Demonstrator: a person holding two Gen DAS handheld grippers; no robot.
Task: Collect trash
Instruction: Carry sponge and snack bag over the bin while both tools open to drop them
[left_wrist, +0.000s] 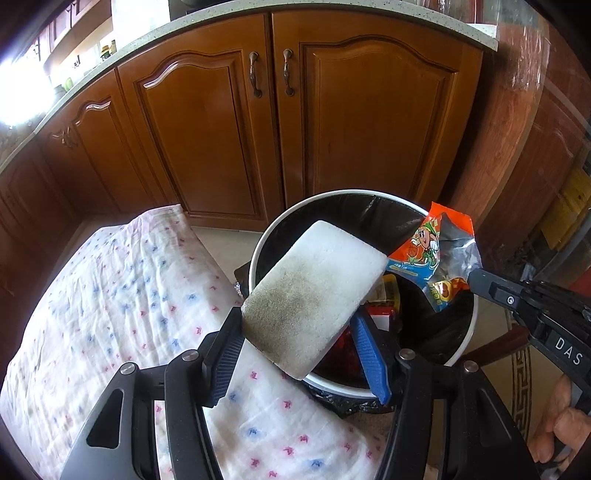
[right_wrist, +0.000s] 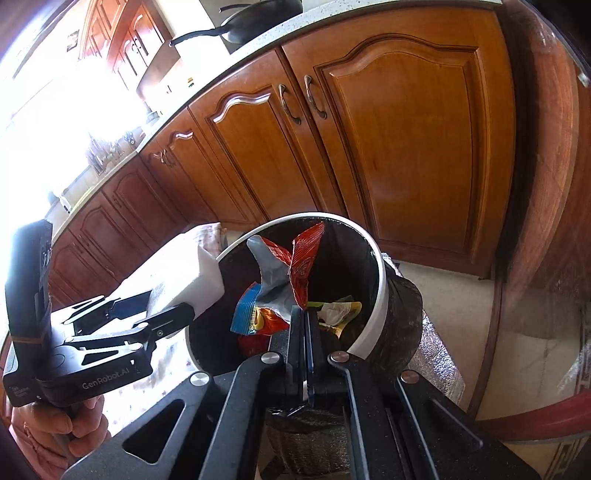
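Note:
My left gripper is shut on a dirty white sponge and holds it over the near rim of a white trash bin lined with a black bag. My right gripper is shut on a crumpled orange and silver snack wrapper above the bin. In the left wrist view the wrapper hangs at the bin's right side from the right gripper. In the right wrist view the left gripper holds the sponge at the bin's left rim. Other wrappers lie inside the bin.
A table with a white star-patterned cloth stands left of the bin. Brown wooden cabinet doors stand behind it under a speckled countertop. A black pan sits on the counter. A beige tiled floor lies to the right.

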